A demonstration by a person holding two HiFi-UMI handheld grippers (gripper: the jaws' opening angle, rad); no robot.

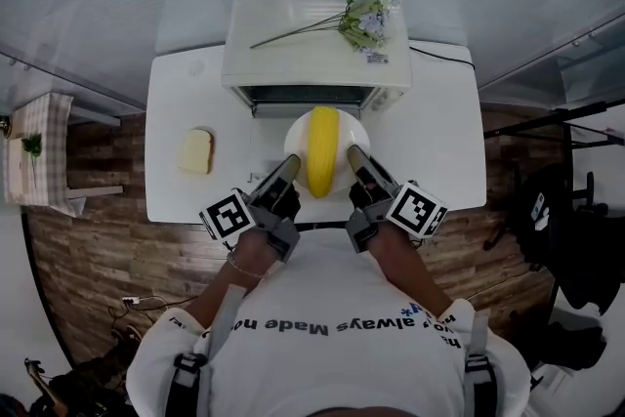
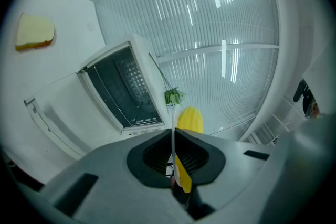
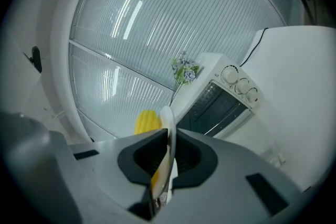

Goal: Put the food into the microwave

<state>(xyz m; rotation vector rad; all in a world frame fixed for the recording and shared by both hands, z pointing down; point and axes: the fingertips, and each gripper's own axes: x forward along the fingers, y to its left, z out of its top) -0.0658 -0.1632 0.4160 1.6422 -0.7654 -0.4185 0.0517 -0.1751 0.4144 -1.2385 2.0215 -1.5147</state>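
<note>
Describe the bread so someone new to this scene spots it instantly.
Find the white table with the microwave at its far edge. Left of the microwave's front, alone on bare tabletop, lies the bread. It is a flat pale slice, the only food not on the plate, unlike the yellow corn.

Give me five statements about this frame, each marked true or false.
1. The left gripper and right gripper both clamp the plate by its rim. True.
2. The corn lies on the table beside the plate. False: it lies on the plate.
3. The microwave door is shut. False: it is open.
4. The bread lies on the table, to the plate's left. True.
5. The flowers stand on the table. False: they lie on top of the microwave.
</note>
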